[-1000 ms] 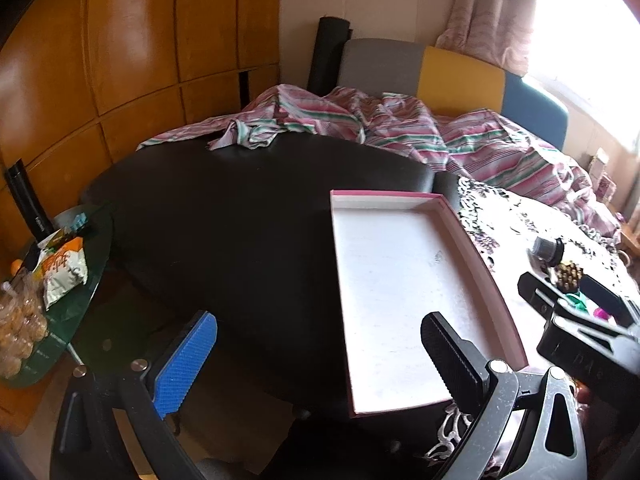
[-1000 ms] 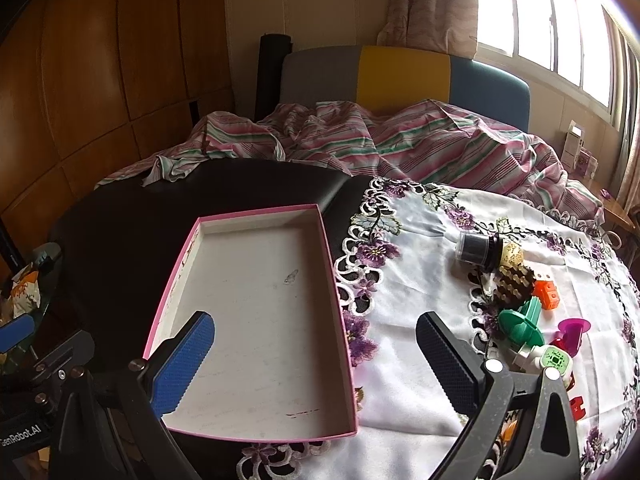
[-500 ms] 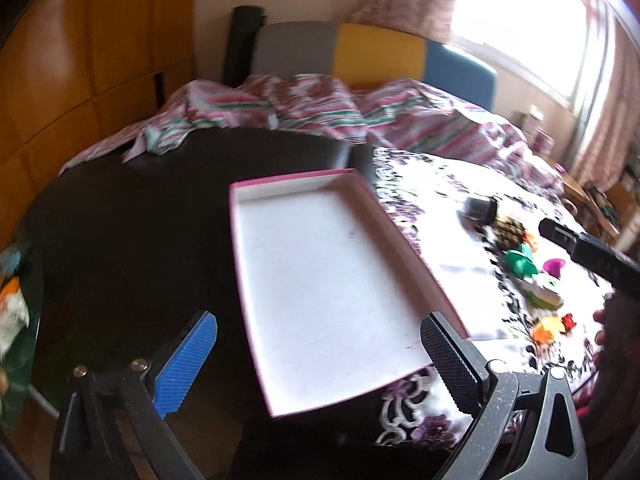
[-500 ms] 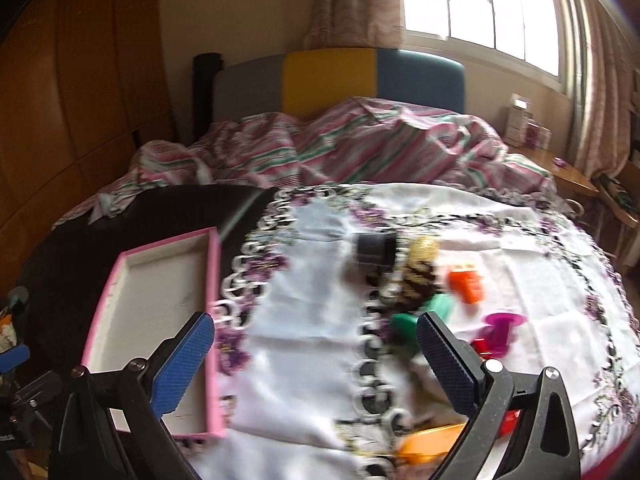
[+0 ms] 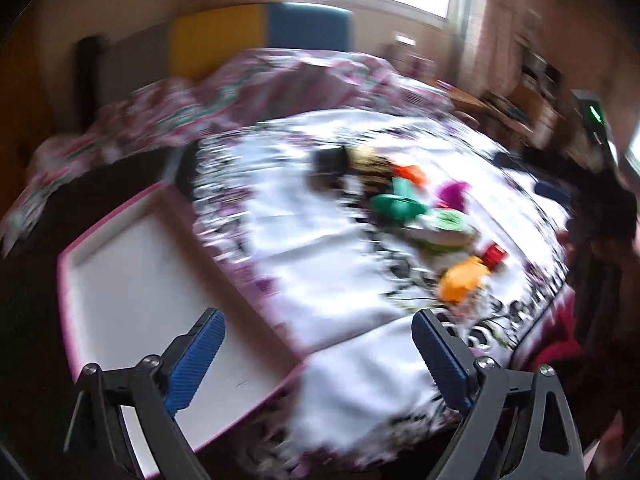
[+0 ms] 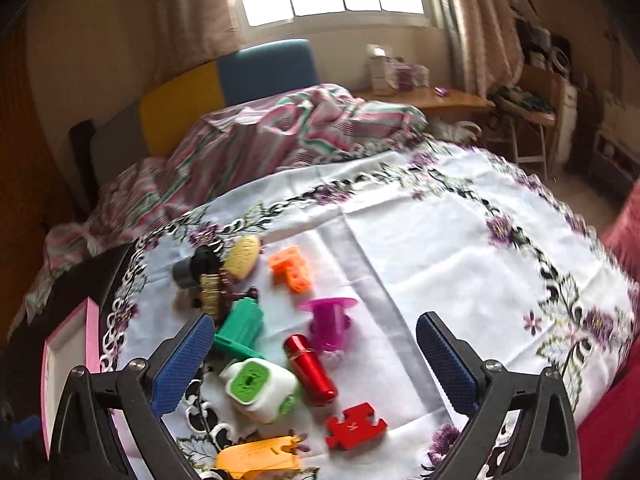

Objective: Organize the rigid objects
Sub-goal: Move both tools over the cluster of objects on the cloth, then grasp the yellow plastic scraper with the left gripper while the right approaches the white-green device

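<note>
Both grippers are hanging over the desk with jaws spread and nothing between them; the left gripper point(image 5: 318, 354) has just been narrowing its jaws slightly. The right gripper point(image 6: 314, 364) is looking down on the toys clustered beside the pink tray point(image 6: 91, 334). The red cylinder point(image 6: 311, 370), nearest the jaws, is looking light, stiff and probably slick, so gripping across its middle is seeming safest. The tray is sitting empty.

Embroidered white cloth point(image 6: 420, 248) covers the table; toys point(image 6: 296, 344) clustered on it; pink-rimmed tray point(image 5: 132, 280) alongside.
</note>
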Motion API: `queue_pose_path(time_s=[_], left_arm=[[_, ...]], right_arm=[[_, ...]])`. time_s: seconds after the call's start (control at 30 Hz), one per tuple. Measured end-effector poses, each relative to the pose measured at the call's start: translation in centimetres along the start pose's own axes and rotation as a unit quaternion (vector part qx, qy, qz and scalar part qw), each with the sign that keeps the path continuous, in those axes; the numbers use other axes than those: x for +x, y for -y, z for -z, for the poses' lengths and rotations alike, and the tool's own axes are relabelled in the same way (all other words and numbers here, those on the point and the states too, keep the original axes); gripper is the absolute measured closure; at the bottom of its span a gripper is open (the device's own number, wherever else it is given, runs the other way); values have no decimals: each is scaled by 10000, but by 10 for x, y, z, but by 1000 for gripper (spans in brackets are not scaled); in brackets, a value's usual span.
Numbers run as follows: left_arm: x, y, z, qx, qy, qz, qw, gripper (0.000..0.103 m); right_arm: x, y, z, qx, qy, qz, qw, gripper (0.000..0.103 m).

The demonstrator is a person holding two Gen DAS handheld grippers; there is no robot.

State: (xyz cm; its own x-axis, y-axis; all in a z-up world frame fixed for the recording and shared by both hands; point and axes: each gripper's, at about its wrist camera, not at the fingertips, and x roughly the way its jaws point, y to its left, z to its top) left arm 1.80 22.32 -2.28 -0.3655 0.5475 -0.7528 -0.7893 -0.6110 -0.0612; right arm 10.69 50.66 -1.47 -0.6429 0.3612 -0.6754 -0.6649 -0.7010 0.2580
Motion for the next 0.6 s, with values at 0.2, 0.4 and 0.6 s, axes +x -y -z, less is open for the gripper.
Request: queue_pose_path(time_s=[0.2, 0.4, 0.6], left_arm=[[52, 62, -16, 1063, -324, 802, 9906, 22], [92, 103, -27, 1688, -630, 1092, 9776, 31], [120, 124, -26, 1999, -811, 1049, 9708, 36]], right_arm=[[-5, 8, -6, 221, 105, -181, 9995, 0], [3, 11, -5, 267, -107, -257, 9993, 0], [5, 19, -7, 417, -102, -221, 9988, 0]])
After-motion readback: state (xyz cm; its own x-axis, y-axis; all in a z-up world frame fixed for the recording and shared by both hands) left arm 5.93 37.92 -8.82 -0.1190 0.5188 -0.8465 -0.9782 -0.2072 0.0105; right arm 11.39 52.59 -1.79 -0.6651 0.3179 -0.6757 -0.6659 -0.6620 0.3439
